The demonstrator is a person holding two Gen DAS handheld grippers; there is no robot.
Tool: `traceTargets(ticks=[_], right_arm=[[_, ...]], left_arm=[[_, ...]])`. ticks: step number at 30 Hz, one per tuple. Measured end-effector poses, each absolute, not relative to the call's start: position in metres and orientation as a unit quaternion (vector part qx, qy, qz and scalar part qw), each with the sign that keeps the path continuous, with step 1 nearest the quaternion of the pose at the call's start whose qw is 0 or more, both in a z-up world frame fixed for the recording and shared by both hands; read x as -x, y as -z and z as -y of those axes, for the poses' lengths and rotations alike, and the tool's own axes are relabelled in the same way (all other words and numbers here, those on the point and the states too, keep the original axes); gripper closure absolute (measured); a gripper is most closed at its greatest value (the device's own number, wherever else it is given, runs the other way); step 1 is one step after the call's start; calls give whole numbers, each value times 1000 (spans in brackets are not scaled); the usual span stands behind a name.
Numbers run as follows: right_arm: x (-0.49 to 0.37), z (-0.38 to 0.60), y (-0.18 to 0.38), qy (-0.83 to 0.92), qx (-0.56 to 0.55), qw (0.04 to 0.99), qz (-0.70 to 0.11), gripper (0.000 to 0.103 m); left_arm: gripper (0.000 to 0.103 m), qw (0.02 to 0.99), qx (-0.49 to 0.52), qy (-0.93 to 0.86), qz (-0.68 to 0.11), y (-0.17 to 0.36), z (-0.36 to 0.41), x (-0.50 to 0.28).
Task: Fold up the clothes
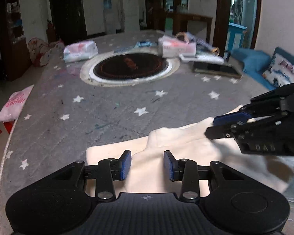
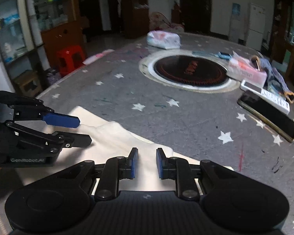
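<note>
**Both claws open over a cream garment at the table's near edge**

While both claws hang just above the cloth, neither has hold of it: the left claw [image 1: 147, 165] has its blue pads spread with bare fabric showing between them, and the right claw [image 2: 146, 163] is parted too, a bit narrower, nothing pinched.

The cream garment [image 1: 166, 146] lies on the near edge of the grey star-print table [image 1: 107, 105], directly under and just ahead of both claws. Its long axis seems to run side to side across the two views, so each claw sits over one end (left claw nearer the squared-off left corner, right claw nearer the right part). Judgement: whichever edge gets taken, it's straight below the pads, a short drop.

The cloth looks soft and thickish, pale cream, with a raised ridge or overlapped layer near the middle [image 2: 115, 129]. That could be a fold already made or just a rumple; I can't tell which, so the stage is open.

Farther out: round black inset [image 1: 130, 66] mid-table, a phone [image 2: 268, 115] to the right, plastic-wrapped packs [image 1: 80, 51] beyond, cabinets at the back.
</note>
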State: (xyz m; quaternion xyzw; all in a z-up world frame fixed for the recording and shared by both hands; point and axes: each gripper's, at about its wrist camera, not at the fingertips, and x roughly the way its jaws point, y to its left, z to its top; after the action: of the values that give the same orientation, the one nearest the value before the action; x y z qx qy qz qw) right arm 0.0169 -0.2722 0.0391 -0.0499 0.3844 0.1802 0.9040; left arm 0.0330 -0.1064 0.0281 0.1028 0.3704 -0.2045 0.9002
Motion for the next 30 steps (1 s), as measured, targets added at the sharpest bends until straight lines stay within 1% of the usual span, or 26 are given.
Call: traceTargets(ticks=[1, 4, 7, 9, 11, 12, 14, 15, 17, 18, 19, 20, 22, 25, 26, 30], right_arm=[[-21, 271, -34, -176, 55, 902, -391, 85], [-22, 272, -30, -172, 57, 903, -389, 85], [-11, 270, -38, -171, 72, 907, -379, 84], [0, 267, -43, -181, 80, 907, -373, 84], [11, 263, -48, -193, 83, 905, -369, 80], [17, 261, -50, -199, 84, 904, -368, 79], [27, 257, -53, -208, 87, 903, -365, 69], [31, 255, -54, -212, 89, 903, -364, 67], [40, 250, -55, -219, 94, 901, -362, 66], [44, 247, -55, -222, 96, 900, -362, 64], [47, 244, -55, -221, 97, 901, -361, 59], [50, 241, -55, -221, 98, 901, -360, 56], [58, 236, -53, -225, 98, 901, -359, 53], [68, 229, -51, -230, 99, 899, -359, 51], [70, 226, -50, -233, 103, 898, -358, 48], [84, 211, -49, -245, 130, 895, -349, 45]], left_arm=[[60, 901, -107, 201, -370, -23, 108, -37], [60, 903, -92, 198, -370, -25, 104, -39], [61, 908, -90, 192, -360, -33, 97, -31], [56, 912, -85, 181, -358, -39, 89, -26], [43, 916, -76, 170, -355, -44, 79, -19], [40, 919, -74, 164, -352, -46, 75, -15], [28, 923, -71, 153, -345, -50, 68, -5], [25, 925, -70, 148, -342, -51, 64, 0], [12, 927, -66, 143, -341, -52, 60, 6], [11, 928, -64, 140, -340, -52, 58, 9], [7, 928, -62, 137, -340, -53, 56, 12], [1, 929, -60, 134, -339, -53, 54, 15], [0, 931, -56, 129, -338, -54, 50, 21], [0, 933, -50, 121, -337, -55, 44, 30], [0, 933, -47, 118, -336, -56, 42, 33], [0, 932, -31, 103, -346, -55, 30, 35]])
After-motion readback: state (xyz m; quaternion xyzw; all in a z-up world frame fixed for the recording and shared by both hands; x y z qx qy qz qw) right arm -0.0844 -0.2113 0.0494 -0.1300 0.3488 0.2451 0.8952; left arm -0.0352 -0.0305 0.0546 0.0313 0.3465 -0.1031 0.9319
